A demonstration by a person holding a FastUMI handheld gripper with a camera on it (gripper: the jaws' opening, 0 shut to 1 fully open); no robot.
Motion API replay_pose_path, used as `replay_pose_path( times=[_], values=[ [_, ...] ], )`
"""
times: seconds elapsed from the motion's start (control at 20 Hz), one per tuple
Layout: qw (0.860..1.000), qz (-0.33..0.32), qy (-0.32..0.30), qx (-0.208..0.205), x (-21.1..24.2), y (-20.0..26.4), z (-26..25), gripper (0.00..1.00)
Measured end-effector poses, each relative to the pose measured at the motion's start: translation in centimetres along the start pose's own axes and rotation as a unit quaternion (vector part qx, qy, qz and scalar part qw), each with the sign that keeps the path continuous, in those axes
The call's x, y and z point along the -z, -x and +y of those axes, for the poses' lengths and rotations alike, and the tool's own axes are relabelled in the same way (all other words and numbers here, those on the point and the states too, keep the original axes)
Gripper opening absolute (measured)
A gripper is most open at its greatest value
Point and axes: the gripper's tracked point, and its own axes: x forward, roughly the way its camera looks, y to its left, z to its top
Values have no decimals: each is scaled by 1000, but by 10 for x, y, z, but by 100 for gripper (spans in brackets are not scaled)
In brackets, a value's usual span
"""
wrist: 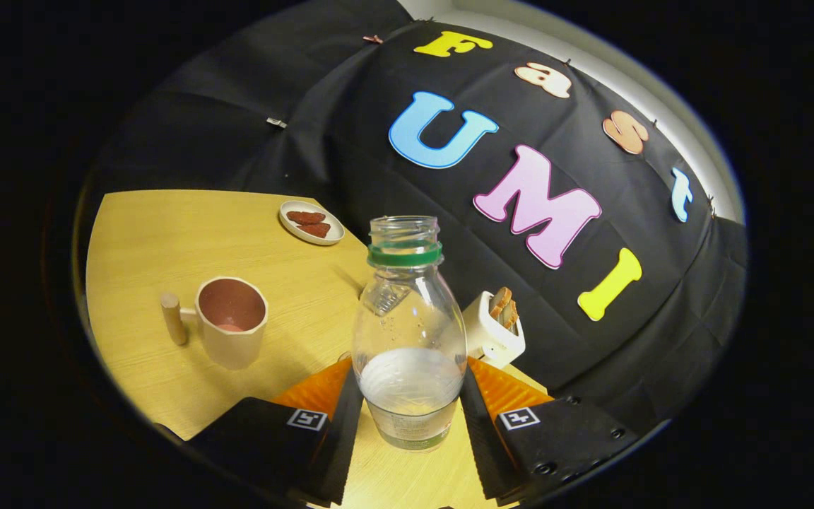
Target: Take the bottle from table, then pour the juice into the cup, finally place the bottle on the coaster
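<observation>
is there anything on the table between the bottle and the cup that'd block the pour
Nothing visible does. The bottle sits between the gripper fingers, which press its sides. The cup stands ahead to one side, with only bare table between them.

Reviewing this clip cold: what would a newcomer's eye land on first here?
First the clear, capless bottle with a green neck ring, part full of pale liquid, held upright between the gripper fingers, which press on both its sides. Next, beyond the fingers on the wooden table, the cup with its peg-like handle, open and tilted in view. Farther back sits a small plate of reddish-brown pieces.
</observation>
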Motion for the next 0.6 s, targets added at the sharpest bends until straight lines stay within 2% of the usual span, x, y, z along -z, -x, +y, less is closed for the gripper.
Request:
replay_pose_path(
  times=[0.25,0.6],
  values=[
    [998,10,60,1,0,-10,13,73],
    [987,6,162,-7,0,-24,31,73]
  ],
)
